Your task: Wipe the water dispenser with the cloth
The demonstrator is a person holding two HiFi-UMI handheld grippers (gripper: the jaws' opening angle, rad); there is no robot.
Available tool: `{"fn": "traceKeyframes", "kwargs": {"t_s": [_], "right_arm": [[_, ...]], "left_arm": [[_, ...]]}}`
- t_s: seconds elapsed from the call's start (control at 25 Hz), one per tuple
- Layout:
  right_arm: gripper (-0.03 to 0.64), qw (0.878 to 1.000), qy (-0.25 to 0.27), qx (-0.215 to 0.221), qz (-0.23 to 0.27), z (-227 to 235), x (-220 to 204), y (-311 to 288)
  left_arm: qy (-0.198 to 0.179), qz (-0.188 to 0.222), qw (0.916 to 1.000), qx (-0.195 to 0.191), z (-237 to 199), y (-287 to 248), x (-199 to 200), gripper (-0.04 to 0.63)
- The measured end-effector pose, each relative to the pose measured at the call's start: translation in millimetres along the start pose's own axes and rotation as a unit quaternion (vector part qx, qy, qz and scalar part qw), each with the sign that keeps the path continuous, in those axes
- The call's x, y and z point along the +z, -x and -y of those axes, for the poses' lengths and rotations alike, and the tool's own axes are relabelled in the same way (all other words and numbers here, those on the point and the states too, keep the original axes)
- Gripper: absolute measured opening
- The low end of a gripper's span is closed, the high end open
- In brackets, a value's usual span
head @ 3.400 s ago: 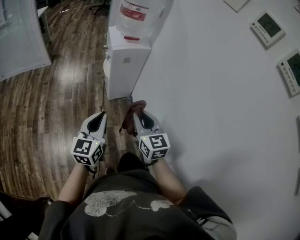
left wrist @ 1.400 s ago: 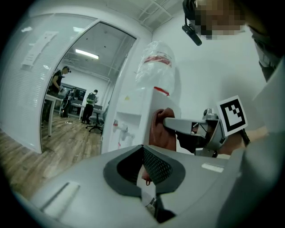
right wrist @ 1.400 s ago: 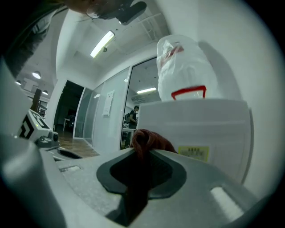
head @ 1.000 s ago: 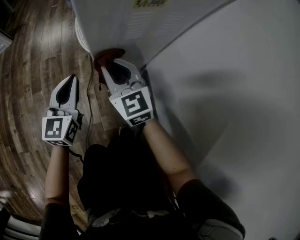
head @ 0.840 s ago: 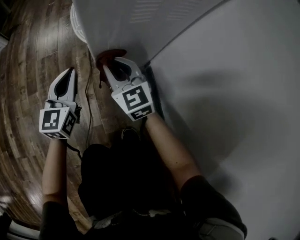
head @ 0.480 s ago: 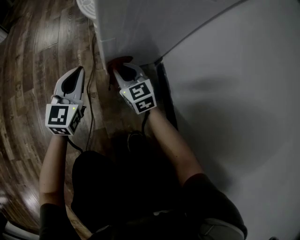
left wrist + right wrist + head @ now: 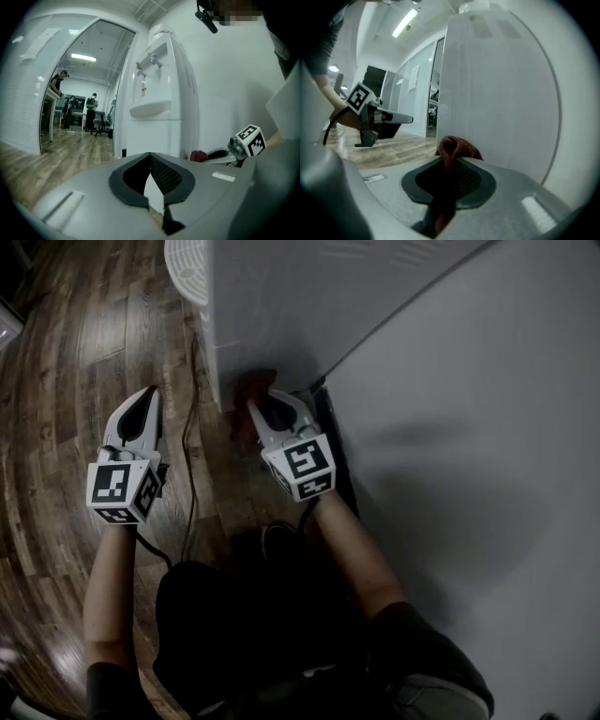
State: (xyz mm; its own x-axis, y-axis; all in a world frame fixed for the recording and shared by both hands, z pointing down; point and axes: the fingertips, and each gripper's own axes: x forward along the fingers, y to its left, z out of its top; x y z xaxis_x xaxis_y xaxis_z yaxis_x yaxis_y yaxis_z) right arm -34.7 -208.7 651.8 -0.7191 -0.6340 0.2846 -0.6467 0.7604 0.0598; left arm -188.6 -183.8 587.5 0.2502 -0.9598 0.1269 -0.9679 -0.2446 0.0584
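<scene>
The white water dispenser (image 7: 281, 306) fills the top of the head view, its lower side panel close to me. My right gripper (image 7: 266, 405) is shut on a dark red cloth (image 7: 253, 390), which is pressed against the panel's bottom edge by the wall. In the right gripper view the cloth (image 7: 457, 146) bunches out of the closed jaws against the dispenser's side (image 7: 497, 93). My left gripper (image 7: 150, 396) hangs to the left over the floor, shut and empty. The left gripper view shows the dispenser's front (image 7: 159, 93) with its taps, and the cloth (image 7: 198, 155).
A black cable (image 7: 190, 456) runs over the wooden floor (image 7: 66, 381) beside the dispenser. The white wall (image 7: 469, 427) stands right of it. A round white grille (image 7: 187, 261) sits at the dispenser's far side. Two people (image 7: 91, 110) stand far off behind a glass partition.
I walked up to the dispenser. In the last second my right gripper slid the cloth down the side panel to its bottom edge; the left gripper stayed beside it.
</scene>
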Motion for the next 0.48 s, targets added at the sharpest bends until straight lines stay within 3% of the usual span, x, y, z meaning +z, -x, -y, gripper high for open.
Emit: {"fn": "traceKeyframes", "kwargs": {"t_s": [0.12,0.24,0.48], "right_arm": [[0.048,0.998,0.014,-0.021,0.052,20,83,34],[0.048,0.991,0.041,-0.036,0.118,41,183,67],[0.048,0.968,0.076,-0.062,0.232,62,380,143]], "left_arm": [[-0.038,0.034,0.9986,-0.017,2,7,69,0.020],[-0.055,0.064,0.9945,-0.061,29,10,141,0.020],[-0.040,0.103,0.9854,-0.129,91,17,282,0.020]]}}
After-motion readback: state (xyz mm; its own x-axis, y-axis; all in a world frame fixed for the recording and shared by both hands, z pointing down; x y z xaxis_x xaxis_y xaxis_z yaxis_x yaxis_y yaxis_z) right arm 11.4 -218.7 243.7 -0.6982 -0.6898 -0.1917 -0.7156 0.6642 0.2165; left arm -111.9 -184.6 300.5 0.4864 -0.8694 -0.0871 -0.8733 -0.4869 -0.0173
